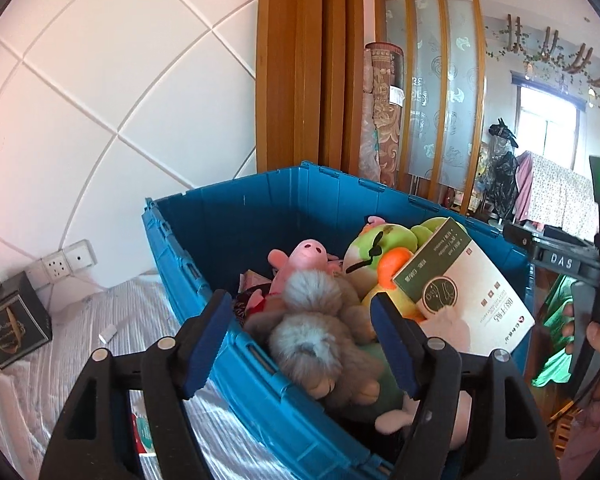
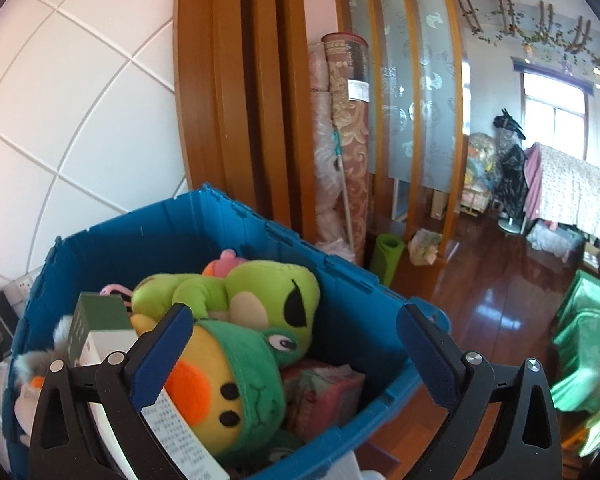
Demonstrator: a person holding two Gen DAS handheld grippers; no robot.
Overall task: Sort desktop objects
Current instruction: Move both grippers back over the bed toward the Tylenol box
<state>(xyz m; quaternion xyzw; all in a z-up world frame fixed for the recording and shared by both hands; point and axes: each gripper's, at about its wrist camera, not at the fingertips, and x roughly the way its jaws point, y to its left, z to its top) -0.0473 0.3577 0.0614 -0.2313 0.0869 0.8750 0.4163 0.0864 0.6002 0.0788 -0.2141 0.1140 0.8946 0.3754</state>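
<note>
Big blue plastic storage crate (image 1: pixel 204 216) sitting on a pale striped quilted surface (image 1: pixel 100 308), pushed up near a white panelled wall (image 1: pixel 100 80) and an orange-brown wooden partition (image 1: pixel 300 60). Crammed with stuff: a grey furry plush animal (image 1: pixel 320 332) lying near the front wall, a pink plush pig (image 1: pixel 306 258) just behind it, a lime-green plush with black eye patches (image 2: pixel 256 292) further back, and a yellow plush face with orange cheeks and a green frog hood (image 2: pixel 236 380) in front of that one. Also a white-and-dark-green cardboard box with printed text (image 1: pixel 464 288) leaning tilted on top of the toys, plus a pink wrapped packet (image 2: pixel 324 392) wedged low against the far wall in the right wrist view.

Left gripper (image 1: pixel 300 340) hovering over the crate's near rim, blue-padded fingers (image 1: pixel 206 344) spread wide apart, nothing between them, grey plush just underneath. Right gripper (image 2: pixel 296 356) same deal: fingers spread wide over the crate, gripping nothing, left pad right by the yellow plush and a white printed tag (image 2: pixel 180 436).

Off to the side on the quilted surface: a small dark gift box with a gold design (image 1: pixel 12 320), by a white wall socket (image 1: pixel 66 262). Beyond the crate, a rolled patterned carpet (image 2: pixel 348 140) standing upright, a green rolled mat (image 2: pixel 388 256) on glossy dark red wooden flooring (image 2: pixel 480 280).
</note>
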